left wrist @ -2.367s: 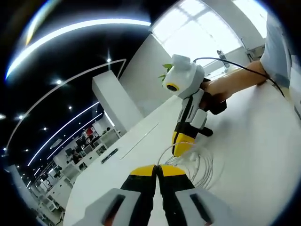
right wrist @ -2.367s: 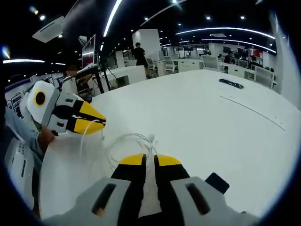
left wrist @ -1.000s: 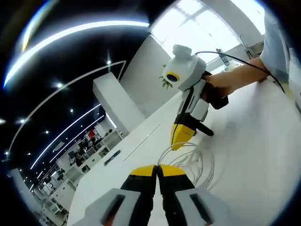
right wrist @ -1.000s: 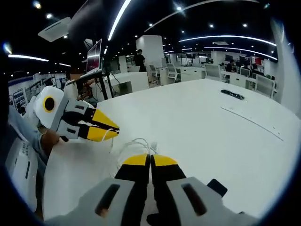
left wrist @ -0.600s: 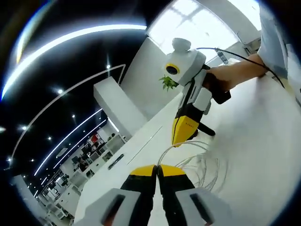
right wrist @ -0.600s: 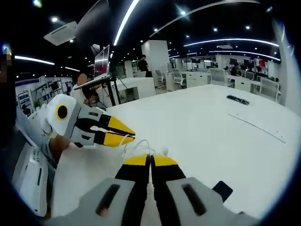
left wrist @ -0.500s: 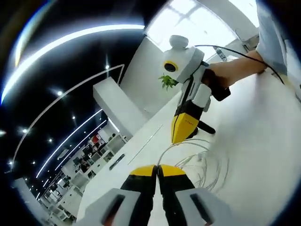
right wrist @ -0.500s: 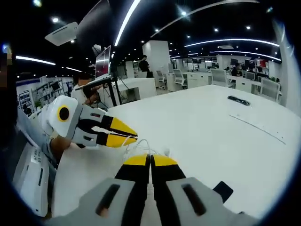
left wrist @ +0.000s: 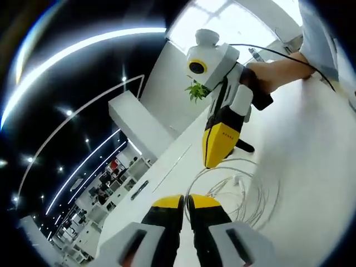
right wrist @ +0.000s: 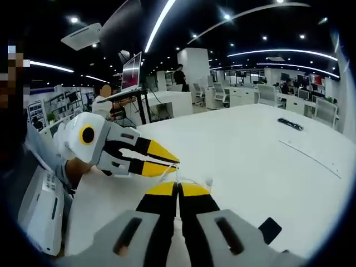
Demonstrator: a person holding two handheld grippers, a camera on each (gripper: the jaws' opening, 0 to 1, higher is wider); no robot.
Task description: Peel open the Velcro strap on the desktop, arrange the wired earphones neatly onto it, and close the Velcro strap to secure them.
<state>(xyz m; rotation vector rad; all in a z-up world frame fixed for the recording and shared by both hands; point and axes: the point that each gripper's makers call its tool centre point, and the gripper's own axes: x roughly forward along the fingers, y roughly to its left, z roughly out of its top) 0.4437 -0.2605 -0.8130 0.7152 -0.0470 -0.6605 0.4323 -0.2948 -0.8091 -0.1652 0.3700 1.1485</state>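
Note:
The white wired earphones (left wrist: 245, 189) lie in loose loops on the white desk (left wrist: 311, 167), partly lifted. My left gripper (left wrist: 184, 199) is shut on the wire at the near side of the coil. The right gripper (left wrist: 214, 162) points down at the far side, its jaws together on the same wire. In the right gripper view my right gripper (right wrist: 178, 189) is shut, with wire and an earbud (right wrist: 208, 181) just beyond its tips. The left gripper (right wrist: 173, 162) comes in from the left, almost tip to tip with it. A black Velcro strap (right wrist: 269, 228) lies flat to the right.
A person's hand and forearm (left wrist: 278, 69) hold the right gripper, with a black cable trailing off it. A white keyboard-like device (right wrist: 41, 214) lies at the desk's left edge. Far across the desk (right wrist: 250, 144) lie a small black object (right wrist: 290, 123) and a thin strip (right wrist: 311, 159).
The right gripper's jaws, slightly apart 2.4 s ago, have shut on the wire. The two grippers have drawn closer, tips nearly meeting, and the wire loops have lifted a little.

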